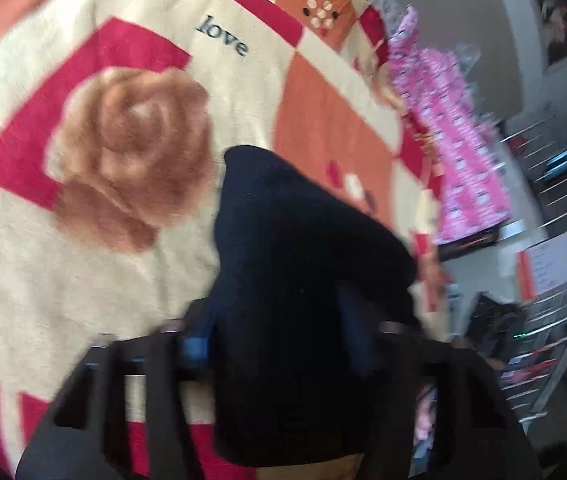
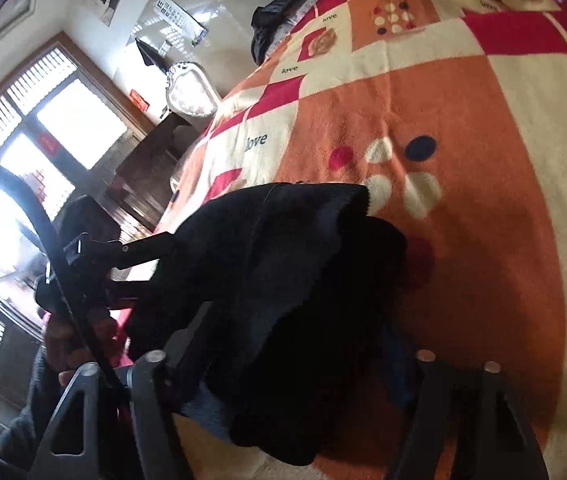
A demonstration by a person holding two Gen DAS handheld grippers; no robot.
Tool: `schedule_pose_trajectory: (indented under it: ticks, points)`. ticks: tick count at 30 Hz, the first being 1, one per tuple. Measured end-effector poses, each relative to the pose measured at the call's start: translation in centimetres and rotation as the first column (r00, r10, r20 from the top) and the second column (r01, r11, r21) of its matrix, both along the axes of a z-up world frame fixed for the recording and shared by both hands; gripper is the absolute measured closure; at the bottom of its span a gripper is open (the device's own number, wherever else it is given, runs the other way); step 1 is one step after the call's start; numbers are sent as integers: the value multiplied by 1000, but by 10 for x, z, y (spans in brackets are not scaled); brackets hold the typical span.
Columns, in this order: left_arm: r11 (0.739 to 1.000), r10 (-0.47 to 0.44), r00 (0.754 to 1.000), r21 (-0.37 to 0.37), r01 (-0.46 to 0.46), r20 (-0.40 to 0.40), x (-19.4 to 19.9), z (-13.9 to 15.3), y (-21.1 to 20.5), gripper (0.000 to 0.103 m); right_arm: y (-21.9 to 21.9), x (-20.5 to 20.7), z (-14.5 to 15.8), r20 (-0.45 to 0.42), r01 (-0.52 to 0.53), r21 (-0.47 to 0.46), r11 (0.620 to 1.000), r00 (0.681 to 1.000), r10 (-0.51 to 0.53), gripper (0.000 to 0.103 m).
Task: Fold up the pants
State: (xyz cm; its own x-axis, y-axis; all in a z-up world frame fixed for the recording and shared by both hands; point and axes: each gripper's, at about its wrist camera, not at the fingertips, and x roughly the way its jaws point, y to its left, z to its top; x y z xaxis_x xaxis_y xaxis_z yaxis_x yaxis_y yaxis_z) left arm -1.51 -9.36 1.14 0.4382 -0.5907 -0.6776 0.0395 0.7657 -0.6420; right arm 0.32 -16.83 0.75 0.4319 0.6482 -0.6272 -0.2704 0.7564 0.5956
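Fingers of the left gripper (image 1: 283, 344): dark, set fairly wide, with the black pants (image 1: 295, 264) bunched between them; whether the pads actually pinched the cloth could not be told, since the fabric hid the tips.

Fingers of the right gripper (image 2: 291, 360): likewise spread, the same dark bundle (image 2: 283, 280) filling the gap and spilling over both sides; grip not confirmable from the right wrist view either.

Pants: one item, black or very dark navy, gathered into a thick lump of several layers, raised off the bedding at the gripper end and drooping toward the blanket at the far end. No waistband or leg could be picked out with certainty.

Left gripper, seen from the right wrist view (image 2: 123, 256): reached into the bundle's left side, a hand (image 2: 75, 340) behind it on the handle.

Blanket (image 1: 131, 240): cream, red and orange patchwork with rose motifs and the word "love", spread flat across the bed beneath the pants.

Surroundings: pink patterned bedding (image 1: 455, 140) at the bed's far edge; metal rack (image 1: 563, 280) beyond; window (image 2: 43, 128) and white chair (image 2: 189, 92) opposite.

Progress, by estimate: mid-fold. The garment appeared doubled over, but it was not yet laid flat or squared; lowering, smoothing and probably a final fold remained.
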Motion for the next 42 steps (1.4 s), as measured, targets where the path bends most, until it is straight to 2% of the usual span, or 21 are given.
schedule_pose_trajectory:
  ticks: [1,2,3,5,6,11,15,17,19,21,22,23,24,25,27,28,32,36,39,42]
  points:
    - [1000,0,1000,25,-1,27,-4,4,-4,67,-3,-1,0,8,-1,-3,1000,1000,1,53]
    - [996,-7,998,85,2,58,-7,12,-11,70,-3,-2,3,23,-2,-24,1000,1000,3,59]
    - [990,-14,997,143,2,82,-9,19,-18,70,0,-4,7,44,-9,-60,998,999,11,60]
    - [980,-15,992,200,-10,122,-12,29,-31,71,5,-8,18,85,-19,-132,991,996,31,68]
    - [978,-15,990,207,-14,140,-13,35,-34,71,6,-10,25,106,-17,-156,988,994,34,69]
    - [985,-62,983,172,32,174,10,54,-62,71,-33,5,51,126,37,-126,991,992,-21,71]
    - [981,-91,983,185,61,158,39,60,-91,71,-69,29,60,93,51,-104,993,995,-41,70]
    - [973,-116,982,215,83,146,44,54,-101,71,-81,43,51,46,43,-79,996,998,-40,70]
    - [968,-115,985,235,83,127,53,36,-105,69,-86,51,33,18,44,-68,997,999,-43,69]
    - [960,-119,985,266,83,124,60,13,-108,58,-90,56,6,-32,57,-92,994,998,-60,64]
    - [966,-104,982,252,62,159,56,11,-103,45,-95,51,-4,-16,93,-43,995,995,-94,52]
    - [964,-100,976,262,47,192,53,8,-101,32,-98,48,-5,-17,115,-9,993,993,-115,51]
    - [959,-98,969,280,32,225,50,4,-99,27,-99,44,-1,0,114,-16,993,993,-114,50]
    - [966,-89,968,258,26,235,50,2,-94,26,-98,41,1,21,117,-24,993,993,-116,45]
    - [974,-77,967,227,21,241,50,2,-90,26,-99,38,6,49,129,-27,991,991,-128,44]
    - [974,-73,969,224,19,237,51,1,-89,26,-103,32,13,98,161,-15,987,982,-159,44]
    - [976,-70,967,216,16,245,50,1,-88,26,-127,13,26,204,248,116,962,942,-268,44]
    - [970,-69,963,242,3,262,48,4,-93,26,-143,8,23,199,318,174,932,915,-350,44]
    - [962,-64,960,272,-14,274,45,6,-96,26,-142,6,24,200,314,178,933,917,-346,44]
    - [944,-64,953,329,-38,295,41,9,-103,26,-141,5,26,200,307,161,938,920,-336,44]
